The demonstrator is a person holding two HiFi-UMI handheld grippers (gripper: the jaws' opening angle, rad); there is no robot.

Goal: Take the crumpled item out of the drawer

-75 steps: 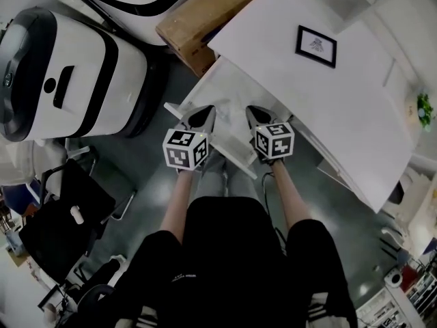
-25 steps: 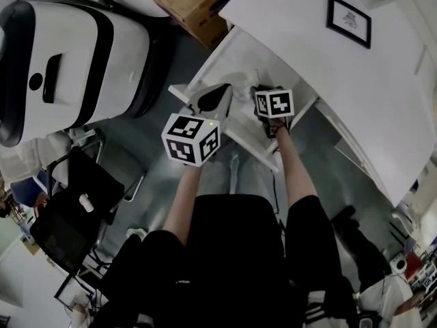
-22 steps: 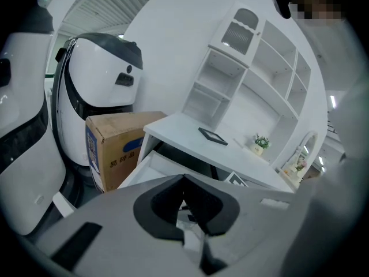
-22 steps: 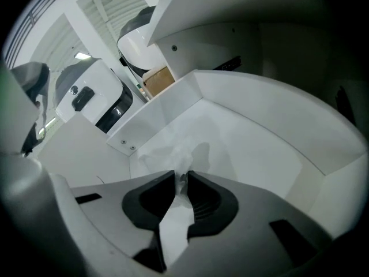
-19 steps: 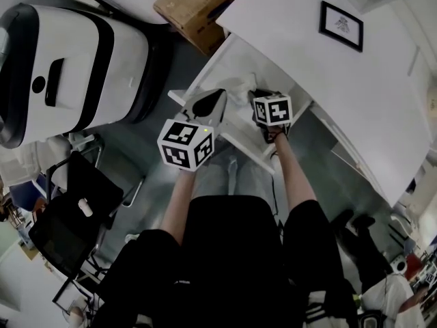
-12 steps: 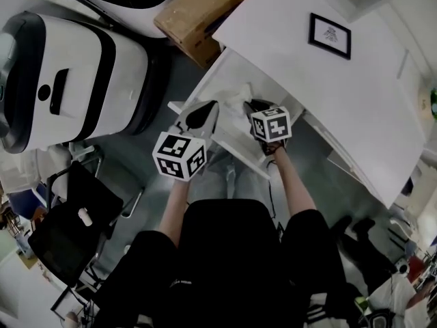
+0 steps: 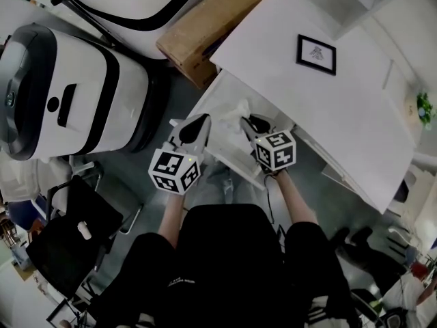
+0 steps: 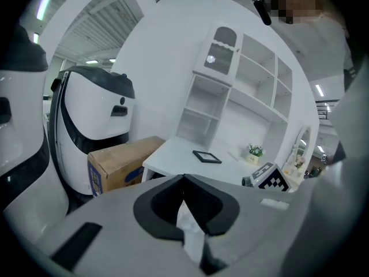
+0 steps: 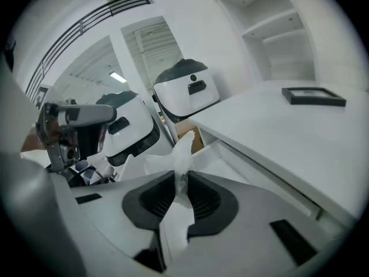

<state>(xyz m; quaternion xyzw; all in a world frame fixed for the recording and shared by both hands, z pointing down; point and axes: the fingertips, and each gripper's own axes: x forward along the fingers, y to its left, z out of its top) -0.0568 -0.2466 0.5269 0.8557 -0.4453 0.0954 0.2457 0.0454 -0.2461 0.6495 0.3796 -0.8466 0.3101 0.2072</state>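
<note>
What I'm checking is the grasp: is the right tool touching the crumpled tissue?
Touching. The right gripper view shows the right tool with its jaws pinched on the crumpled tissue, which sticks out above and below the grip.

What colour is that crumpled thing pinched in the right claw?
White. The crumpled thing looks like thin tissue, and the right gripper view shows it best.

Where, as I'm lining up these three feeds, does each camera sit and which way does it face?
Head view: on the head, steeply down onto the open drawer; forearms, legs, left tool, right tool show.
Left gripper view: on the left tool, facing the desk; its own jaws show.
Right gripper view: on the right tool, over the drawer; jaws pinching the crumpled item.
Shared: picture frame in all three.
</note>
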